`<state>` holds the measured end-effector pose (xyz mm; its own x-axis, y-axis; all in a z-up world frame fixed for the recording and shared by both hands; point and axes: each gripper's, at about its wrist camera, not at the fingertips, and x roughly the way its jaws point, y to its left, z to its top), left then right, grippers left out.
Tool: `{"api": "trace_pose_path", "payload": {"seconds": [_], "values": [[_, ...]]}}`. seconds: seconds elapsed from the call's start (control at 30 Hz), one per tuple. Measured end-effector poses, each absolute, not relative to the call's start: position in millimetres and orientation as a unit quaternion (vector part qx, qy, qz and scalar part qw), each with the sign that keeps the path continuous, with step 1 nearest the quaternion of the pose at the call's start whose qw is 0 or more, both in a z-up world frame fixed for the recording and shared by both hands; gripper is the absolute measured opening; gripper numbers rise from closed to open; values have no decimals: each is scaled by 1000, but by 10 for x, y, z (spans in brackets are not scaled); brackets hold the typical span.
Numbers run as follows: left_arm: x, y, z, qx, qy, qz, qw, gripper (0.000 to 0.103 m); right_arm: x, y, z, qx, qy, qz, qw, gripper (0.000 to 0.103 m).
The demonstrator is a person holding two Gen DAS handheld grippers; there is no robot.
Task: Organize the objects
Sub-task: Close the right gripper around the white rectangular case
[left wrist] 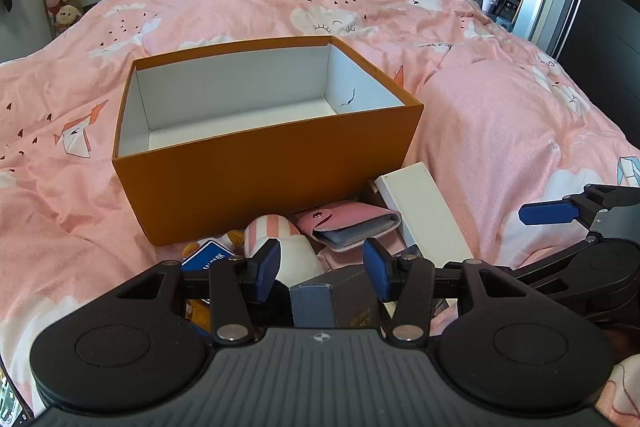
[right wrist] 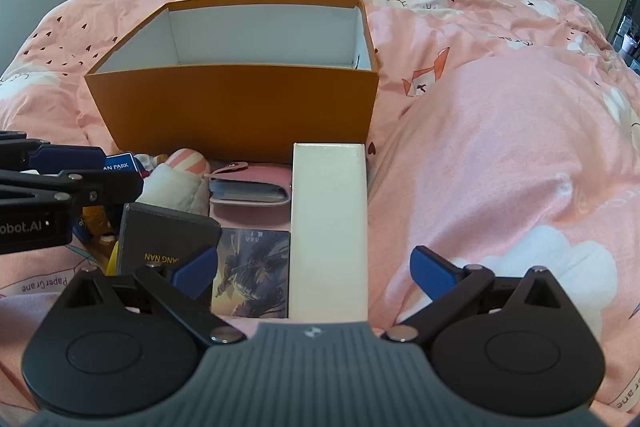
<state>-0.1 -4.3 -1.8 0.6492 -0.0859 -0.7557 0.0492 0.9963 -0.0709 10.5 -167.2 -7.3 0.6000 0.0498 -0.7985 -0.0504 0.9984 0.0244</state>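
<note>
Left hand-held gripper (left wrist: 320, 263) open; right hand-held gripper (right wrist: 314, 269) wider.

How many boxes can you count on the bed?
3: the orange box, open, furthest back; the white box, lying lengthwise in front of its right end; the dark box, left of the white one. Others may be hidden under the clutter.

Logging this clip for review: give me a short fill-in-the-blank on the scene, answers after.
1. The orange box on the bed is ____ inside.
2. The long white box lies between the ____ gripper's fingers.
3. The pink wallet lies ____ the orange box.
4. Both grippers are ____; the left gripper straddles a dark box.

Answers: empty; right; outside; open
</note>
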Motion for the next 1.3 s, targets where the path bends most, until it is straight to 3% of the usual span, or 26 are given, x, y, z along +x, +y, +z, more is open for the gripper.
{"api": "trace_pose_path", "payload": {"seconds": [0.37, 0.73, 0.8, 1.0, 1.07, 1.13, 1.3], "values": [[-13, -64, -72, -23, 420, -42, 906, 57, 79, -1637, -127, -2, 447, 28, 894, 98], [63, -7, -76, -34, 429, -50, 901, 48, 220, -1689, -175, 4, 465, 48, 884, 47], [76, -2, -74, -36, 427, -48, 902, 48, 285, -1683, -208, -3, 474, 53, 879, 43], [195, 86, -105, -51, 430, -42, 900, 48, 494, -1800, -310, -2, 497, 45, 867, 43], [225, 114, -120, -57, 433, -44, 898, 48, 567, -1868, -359, 11, 509, 47, 859, 46], [245, 128, -137, -60, 436, -47, 897, 48, 646, -1955, -417, 35, 524, 52, 849, 56], [304, 155, -177, -64, 440, -50, 894, 48, 787, -2045, -577, 73, 552, 56, 829, 58]]}}
